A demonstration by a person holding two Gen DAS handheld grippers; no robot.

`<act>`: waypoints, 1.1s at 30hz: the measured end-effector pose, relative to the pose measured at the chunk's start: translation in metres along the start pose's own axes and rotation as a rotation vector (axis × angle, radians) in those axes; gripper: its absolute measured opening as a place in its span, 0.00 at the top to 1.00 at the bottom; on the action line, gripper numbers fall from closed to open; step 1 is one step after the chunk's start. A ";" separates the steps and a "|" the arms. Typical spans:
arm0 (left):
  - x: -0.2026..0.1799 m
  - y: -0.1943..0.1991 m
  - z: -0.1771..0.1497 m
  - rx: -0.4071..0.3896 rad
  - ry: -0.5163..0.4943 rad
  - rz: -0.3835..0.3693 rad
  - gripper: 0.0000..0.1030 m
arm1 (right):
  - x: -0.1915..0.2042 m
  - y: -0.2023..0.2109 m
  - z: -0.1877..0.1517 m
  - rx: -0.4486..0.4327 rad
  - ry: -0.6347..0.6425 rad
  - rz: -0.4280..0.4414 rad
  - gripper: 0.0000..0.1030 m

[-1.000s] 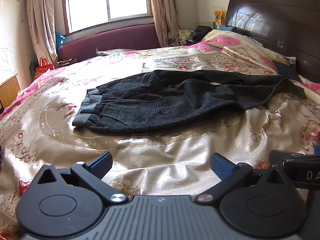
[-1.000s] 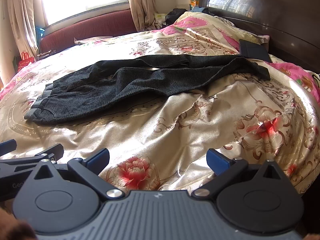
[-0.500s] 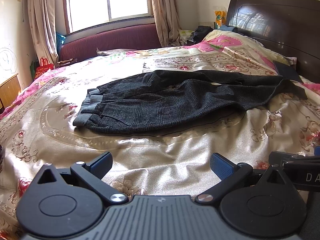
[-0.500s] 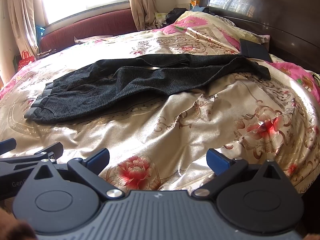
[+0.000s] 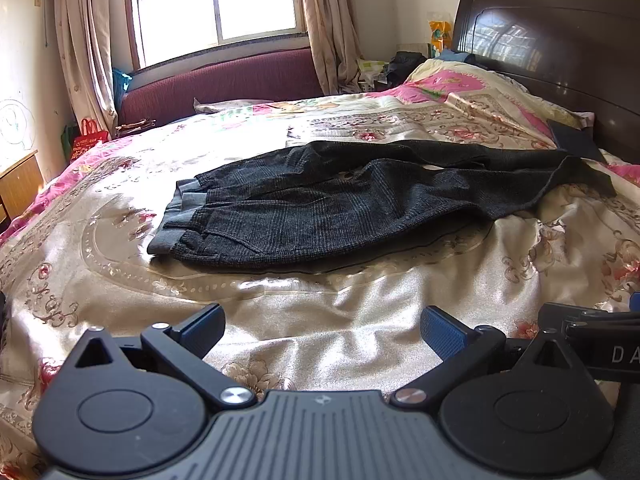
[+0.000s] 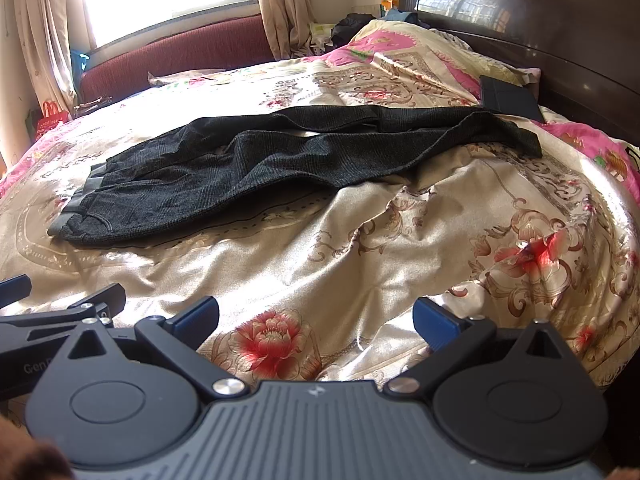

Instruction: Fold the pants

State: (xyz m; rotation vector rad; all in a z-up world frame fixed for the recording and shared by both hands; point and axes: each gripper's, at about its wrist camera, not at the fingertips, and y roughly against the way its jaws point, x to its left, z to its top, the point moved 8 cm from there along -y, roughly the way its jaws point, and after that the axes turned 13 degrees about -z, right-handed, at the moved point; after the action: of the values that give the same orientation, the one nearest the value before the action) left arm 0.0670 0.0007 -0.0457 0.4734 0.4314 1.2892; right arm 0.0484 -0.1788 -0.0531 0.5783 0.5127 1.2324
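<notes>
Dark grey pants (image 5: 340, 204) lie flat across the bed, waistband to the left, legs stretching right toward the headboard; they also show in the right wrist view (image 6: 280, 156). One leg lies over the other with a small gap between them. My left gripper (image 5: 322, 326) is open and empty, well short of the pants near the bed's front edge. My right gripper (image 6: 316, 318) is open and empty too, in front of the legs. Each gripper shows at the other's view edge.
The bed has a shiny gold floral cover (image 5: 280, 312) with wrinkles near the front. A dark wooden headboard (image 6: 540, 32) stands at the right, with a dark flat item (image 6: 508, 98) beside it. A maroon bench (image 5: 216, 84) and curtained window lie beyond the bed.
</notes>
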 end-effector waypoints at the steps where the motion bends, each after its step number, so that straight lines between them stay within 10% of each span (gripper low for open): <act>1: 0.000 0.000 0.000 -0.002 -0.003 0.002 0.00 | 0.000 0.000 0.000 0.000 0.000 0.000 0.01; 33: 0.063 -0.023 0.003 0.027 0.060 0.085 0.00 | 0.067 -0.029 0.029 0.017 0.089 0.121 0.01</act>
State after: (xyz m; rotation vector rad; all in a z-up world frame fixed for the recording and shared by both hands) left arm 0.1015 0.0572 -0.0589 0.4804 0.4837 1.3837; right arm 0.1051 -0.1248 -0.0543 0.5772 0.5703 1.3746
